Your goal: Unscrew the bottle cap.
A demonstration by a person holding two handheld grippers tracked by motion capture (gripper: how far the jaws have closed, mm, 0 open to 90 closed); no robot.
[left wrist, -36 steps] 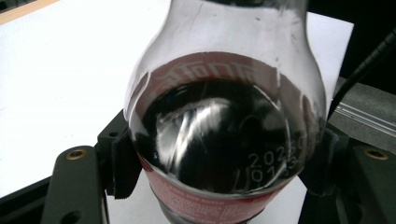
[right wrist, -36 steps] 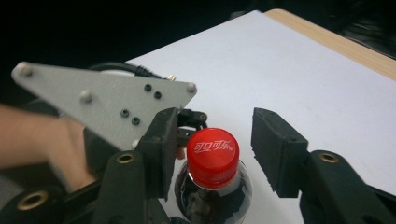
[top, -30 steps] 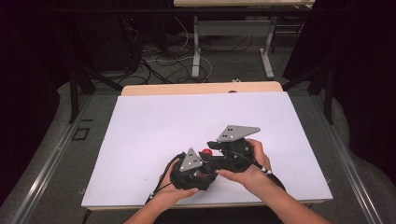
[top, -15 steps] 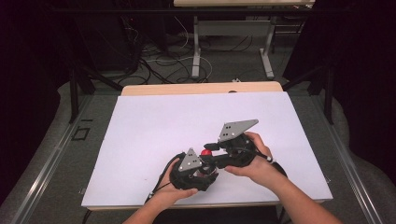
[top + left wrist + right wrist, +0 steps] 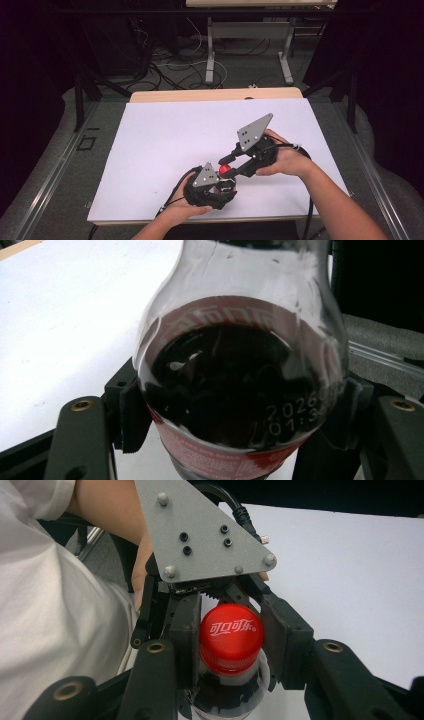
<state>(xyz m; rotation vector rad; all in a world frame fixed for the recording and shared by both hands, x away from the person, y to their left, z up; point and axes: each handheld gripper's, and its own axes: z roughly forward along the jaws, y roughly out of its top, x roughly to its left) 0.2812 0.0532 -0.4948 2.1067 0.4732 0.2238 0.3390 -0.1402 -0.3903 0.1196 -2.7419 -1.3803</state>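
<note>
Twisting the red cap (image 5: 231, 637) is the job here, and a few things could go wrong. The bottle (image 5: 240, 385) is full of dark, fizzy-looking cola. If the cap comes off too fast, the drink might foam up and spill on the white desk (image 5: 165, 135). If the right gripper (image 5: 232, 645) does not squeeze the cap well, its fingers could slip around the cap and the cap would not turn. If the left gripper (image 5: 235, 440) lets go a little, the whole bottle could spin with the cap, or tip over.

The left gripper's fingers (image 5: 131, 410) are pressed tight on both sides of the bottle's round body, just above the red label. They hold it firm.

The right gripper's fingers (image 5: 185, 630) sit close on each side of the red cap, touching it. They have just opened a tiny bit, with the cap between them, so the hold may be a bit loose right now.

From the high view, the bottle is near the front edge of the desk, in the middle. The left gripper (image 5: 210, 187) holds it low, and the right gripper (image 5: 239, 167) reaches in from the right to meet the cap (image 5: 225, 170).
</note>
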